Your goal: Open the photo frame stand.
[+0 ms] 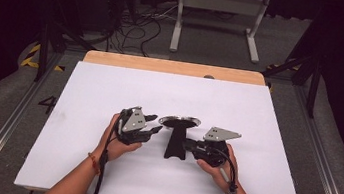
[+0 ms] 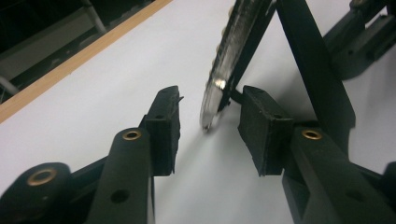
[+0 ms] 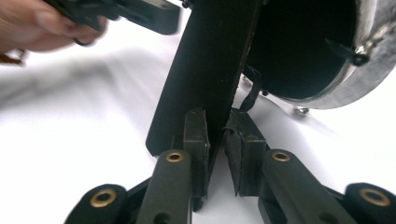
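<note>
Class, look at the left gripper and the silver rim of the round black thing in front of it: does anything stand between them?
Nothing visible does. The left gripper has open jaws, and the rim lies just beyond them over bare table. The right gripper clamps the handle.

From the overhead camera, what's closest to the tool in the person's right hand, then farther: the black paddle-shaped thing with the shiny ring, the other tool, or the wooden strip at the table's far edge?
Measured from the right tool:
1. Black paddle, held at its handle, right beside it.
2. Left tool, across the paddle, to the left.
3. Wooden strip, along the far table edge.
</note>
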`<state>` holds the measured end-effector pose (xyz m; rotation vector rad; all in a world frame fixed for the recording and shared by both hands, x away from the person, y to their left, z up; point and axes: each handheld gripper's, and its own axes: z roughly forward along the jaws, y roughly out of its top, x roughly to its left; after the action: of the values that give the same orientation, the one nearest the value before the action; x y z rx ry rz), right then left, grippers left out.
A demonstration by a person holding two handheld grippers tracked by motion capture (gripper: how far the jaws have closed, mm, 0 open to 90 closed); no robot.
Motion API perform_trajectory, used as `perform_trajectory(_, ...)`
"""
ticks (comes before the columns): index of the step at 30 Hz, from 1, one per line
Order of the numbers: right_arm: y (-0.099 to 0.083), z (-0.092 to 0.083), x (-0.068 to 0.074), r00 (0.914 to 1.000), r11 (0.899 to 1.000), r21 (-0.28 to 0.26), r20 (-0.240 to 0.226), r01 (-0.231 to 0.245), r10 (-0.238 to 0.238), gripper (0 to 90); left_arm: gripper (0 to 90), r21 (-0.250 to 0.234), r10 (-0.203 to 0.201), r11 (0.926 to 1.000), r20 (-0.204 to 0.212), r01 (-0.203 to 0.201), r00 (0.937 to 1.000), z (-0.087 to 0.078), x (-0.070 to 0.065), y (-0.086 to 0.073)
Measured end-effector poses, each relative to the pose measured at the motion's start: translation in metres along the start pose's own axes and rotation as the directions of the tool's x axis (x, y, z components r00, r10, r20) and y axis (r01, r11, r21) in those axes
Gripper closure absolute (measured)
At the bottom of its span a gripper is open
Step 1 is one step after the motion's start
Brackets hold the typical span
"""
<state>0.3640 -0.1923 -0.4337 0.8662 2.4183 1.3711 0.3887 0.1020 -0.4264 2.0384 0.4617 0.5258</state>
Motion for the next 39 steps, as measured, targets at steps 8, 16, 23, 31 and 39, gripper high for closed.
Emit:
perform_trajectory(8,0.0,-0.018,0.003,0.998,1.0,-0.023,0.06,0.021,-0.02,82.0,45.8,0.051,-0.014,0.9986,-0.028,0.015,0.9995,-0.034,-0.015,-0.023)
perform_trajectory(16,-0.004,-0.032,0.007,0.9947,0.998,-0.022,0.088,0.055,-0.053,84.8,36.9,0.042,-0.089,0.995,-0.041,0.09,0.9952,-0.056,-0.014,-0.044)
perform_trajectory(23,0.006,-0.033,0.008,0.9962,0.995,-0.103,0.087,0.002,0.007,87.4,33.2,0.077,-0.144,0.986,-0.049,0.148,0.9883,-0.048,-0.009,-0.054)
perform_trajectory(31,0.011,-0.017,0.027,0.9947,0.995,-0.08,0.089,0.057,-0.05,90.0,41.3,0.089,-0.145,0.9851,-0.025,0.147,0.9891,-0.034,0.0,-0.031)
perform_trajectory(39,0.014,0.007,0.05,0.992,0.993,-0.035,0.062,0.112,-0.11,90.0,40.4,0.043,-0.152,0.9873,-0.031,0.153,0.9879,-0.009,0.015,-0.005)
